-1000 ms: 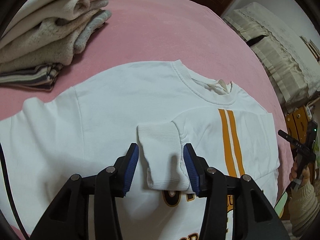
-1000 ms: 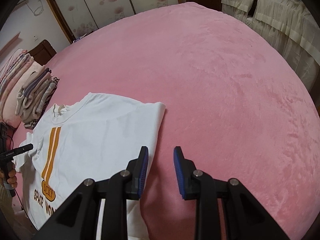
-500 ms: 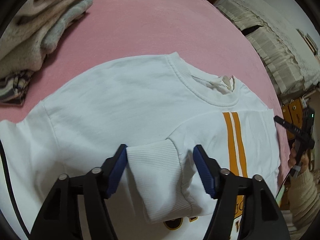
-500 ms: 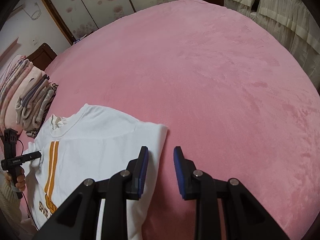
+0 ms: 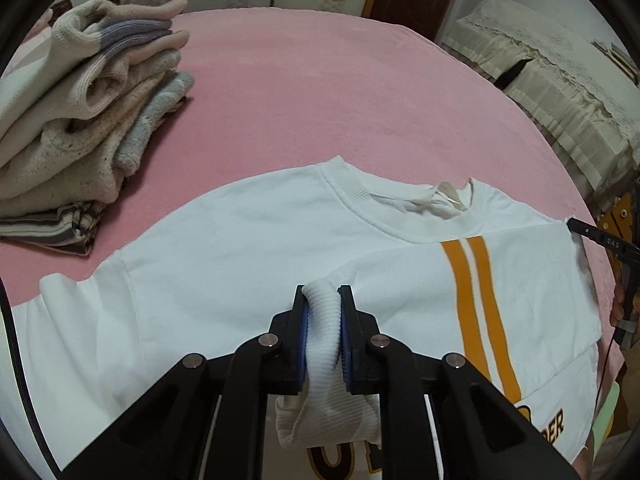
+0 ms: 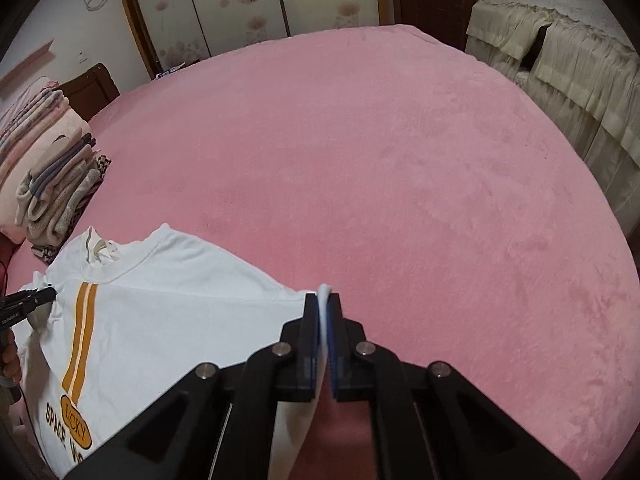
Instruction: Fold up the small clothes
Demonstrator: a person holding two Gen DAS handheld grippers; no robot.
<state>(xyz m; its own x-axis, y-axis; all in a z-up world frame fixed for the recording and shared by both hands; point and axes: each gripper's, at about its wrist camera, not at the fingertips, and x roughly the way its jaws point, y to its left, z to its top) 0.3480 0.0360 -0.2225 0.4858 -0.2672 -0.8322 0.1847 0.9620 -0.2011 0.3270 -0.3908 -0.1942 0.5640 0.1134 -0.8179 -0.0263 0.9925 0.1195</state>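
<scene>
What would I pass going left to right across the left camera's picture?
Pile of folded clothes → ribbed cuff pinched in the left tool → orange stripes on the white shirt → cream-covered furniture.

Even, soft indoor light — no glare, only faint shadows. Both views sharp at centre; heavy fisheye bending and black vignette at the edges — slight blur there.

Left tongs [image 5: 324,312] around ribbed cuff [image 5: 323,344]

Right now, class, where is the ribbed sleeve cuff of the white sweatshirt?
In the left wrist view the ribbed cuff is pinched by the left gripper, folded over the sweatshirt's chest, left of the orange stripes.
</scene>
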